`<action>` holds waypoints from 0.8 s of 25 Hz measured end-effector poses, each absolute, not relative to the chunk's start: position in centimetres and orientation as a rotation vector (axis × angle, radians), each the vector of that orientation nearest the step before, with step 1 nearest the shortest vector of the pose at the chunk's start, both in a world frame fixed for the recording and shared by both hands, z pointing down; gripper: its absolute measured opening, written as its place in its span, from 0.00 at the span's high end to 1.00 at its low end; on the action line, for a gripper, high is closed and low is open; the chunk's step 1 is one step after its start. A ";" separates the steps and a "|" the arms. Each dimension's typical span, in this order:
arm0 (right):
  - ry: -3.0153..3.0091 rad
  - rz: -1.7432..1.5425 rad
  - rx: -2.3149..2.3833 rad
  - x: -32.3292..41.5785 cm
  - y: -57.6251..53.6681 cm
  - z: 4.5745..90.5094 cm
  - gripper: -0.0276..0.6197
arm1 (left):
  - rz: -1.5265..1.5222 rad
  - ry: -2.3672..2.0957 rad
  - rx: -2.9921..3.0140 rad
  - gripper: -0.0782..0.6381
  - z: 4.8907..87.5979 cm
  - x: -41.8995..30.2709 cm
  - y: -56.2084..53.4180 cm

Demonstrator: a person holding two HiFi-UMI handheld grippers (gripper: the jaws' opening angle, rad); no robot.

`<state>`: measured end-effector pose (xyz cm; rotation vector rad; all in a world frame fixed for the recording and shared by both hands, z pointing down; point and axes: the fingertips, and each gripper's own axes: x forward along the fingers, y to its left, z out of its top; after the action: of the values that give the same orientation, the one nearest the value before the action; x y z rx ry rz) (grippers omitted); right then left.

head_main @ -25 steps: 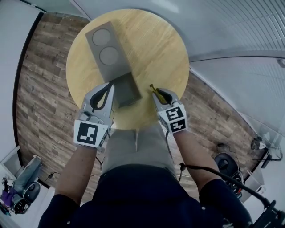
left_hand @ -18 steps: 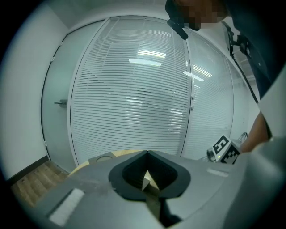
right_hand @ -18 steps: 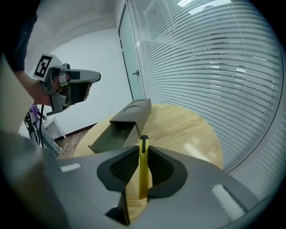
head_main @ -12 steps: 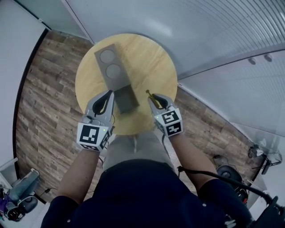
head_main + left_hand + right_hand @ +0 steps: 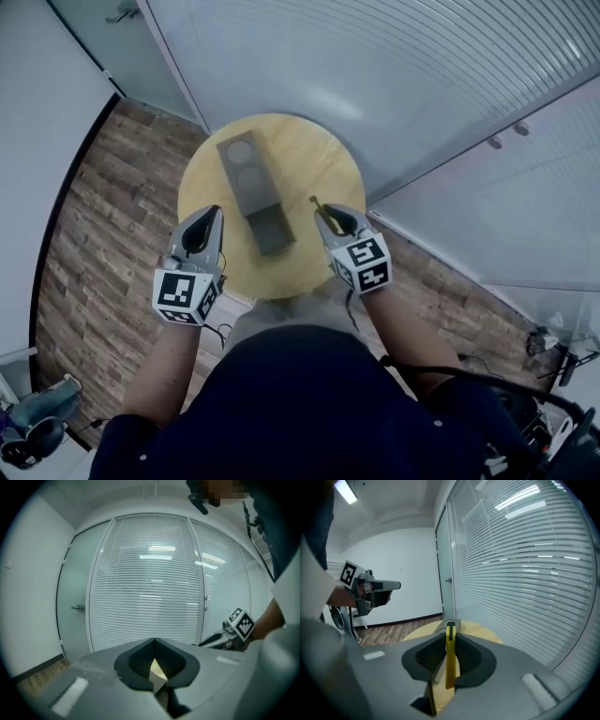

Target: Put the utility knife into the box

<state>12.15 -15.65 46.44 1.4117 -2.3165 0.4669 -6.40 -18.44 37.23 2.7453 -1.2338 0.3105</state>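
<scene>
Right hand-held gripper (image 5: pixel 449 624) is clenched on the utility knife (image 5: pixel 450 660), a thin yellow bar standing on edge between the pads with its dark-tipped end just past the jaw tips. In the head view that hand-held gripper (image 5: pixel 329 217) covers nearly all of the knife (image 5: pixel 317 202); only a short end shows, above the right half of the counter (image 5: pixel 314 155). I cannot tell whether a blade is out. Left hand-held gripper (image 5: pixel 153 642) is closed with nothing in it, jaw tips meeting, only a pale sliver showing through the gap behind them. From above, the left hand-held gripper (image 5: pixel 208 217) is to the left of the box (image 5: pixel 249 184) and apart from it. The box is a long grey piece on the round wooden counter, two round shapes at its far half and a darker near end; what is inside is hard to make out. Neither gripper view shows the box; the right one catches only a slice of counter (image 5: pixel 476 630) beyond the knife. Against a second ago, both hand-held grippers have come up, the counter looks smaller under them, and the left one has left the box's near end. The knife is gripped as before. Around: plank floor (image 5: pixel 98 206), slatted blinds (image 5: pixel 150 588) behind glass, a door (image 5: pixel 75 606) with a lever handle, and a cable trailing at my right.
</scene>
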 end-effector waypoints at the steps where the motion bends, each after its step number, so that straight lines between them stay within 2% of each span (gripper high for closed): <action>1: -2.325 0.461 1.419 12.3 -15.5 45.6 0.85 | 0.282 -1.242 2.738 0.89 36.4 -6.5 -18.4; 9: -2.354 0.400 1.482 14.2 -14.5 41.0 0.85 | 0.152 -1.282 2.820 0.89 30.2 -5.5 -18.4; 20: -2.389 0.364 1.438 13.1 -16.4 40.7 0.85 | 0.199 -1.412 2.816 0.89 30.2 -7.5 -17.7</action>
<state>13.07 -16.38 40.68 1.4380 -2.3887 0.3638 -7.55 -17.67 30.21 2.8164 -1.4117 0.1989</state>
